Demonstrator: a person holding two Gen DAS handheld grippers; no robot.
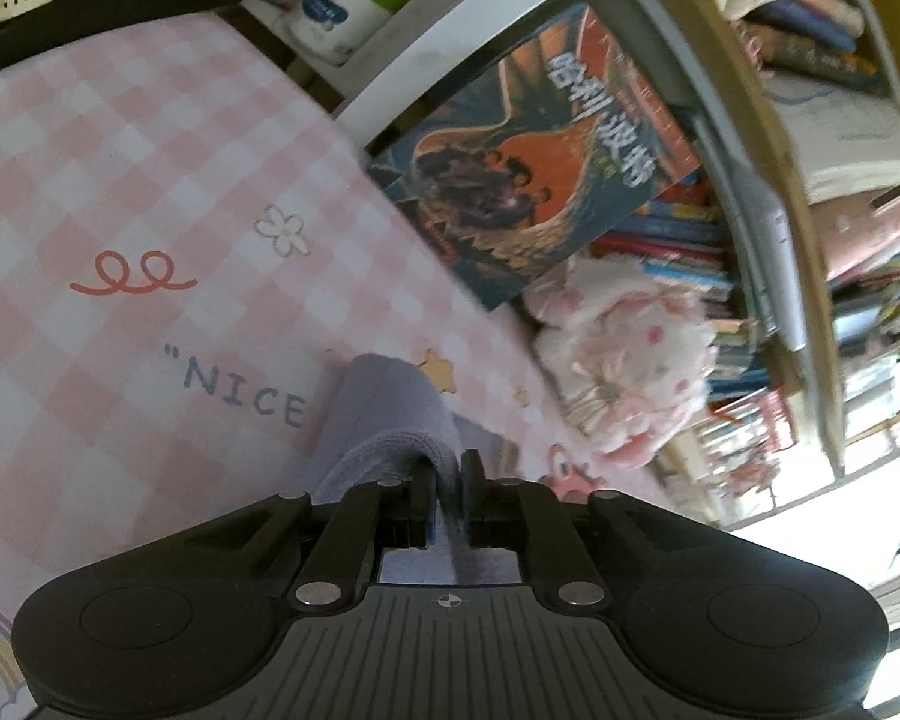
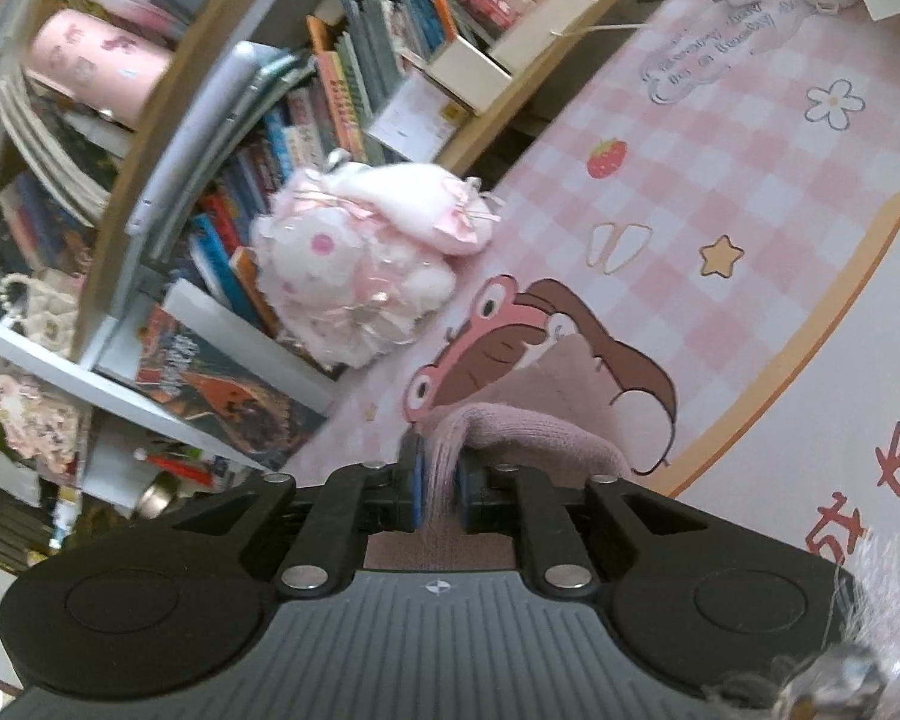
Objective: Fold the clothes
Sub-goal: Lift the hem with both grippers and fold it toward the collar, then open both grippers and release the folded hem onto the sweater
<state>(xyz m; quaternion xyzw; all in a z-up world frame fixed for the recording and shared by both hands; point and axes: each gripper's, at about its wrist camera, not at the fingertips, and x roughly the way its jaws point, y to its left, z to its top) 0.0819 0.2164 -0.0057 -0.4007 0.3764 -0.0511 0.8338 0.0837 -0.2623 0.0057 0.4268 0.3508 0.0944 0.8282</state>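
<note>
In the left wrist view my left gripper [image 1: 448,474] is shut on a fold of lavender-grey knit cloth [image 1: 384,414], which bulges up over the fingers above the pink checked desk mat [image 1: 120,168]. In the right wrist view my right gripper [image 2: 438,468] is shut on a fold of dusty-pink knit cloth [image 2: 528,432], held over the cartoon print on the mat [image 2: 720,168]. The rest of each garment hangs below the grippers, hidden from view.
A pink-and-white plush toy [image 1: 624,360] [image 2: 360,264] lies at the mat's edge against a shelf of books [image 2: 330,90]. A large illustrated book [image 1: 546,162] leans on the shelf. A white bottle [image 1: 336,12] and pens stand at the back.
</note>
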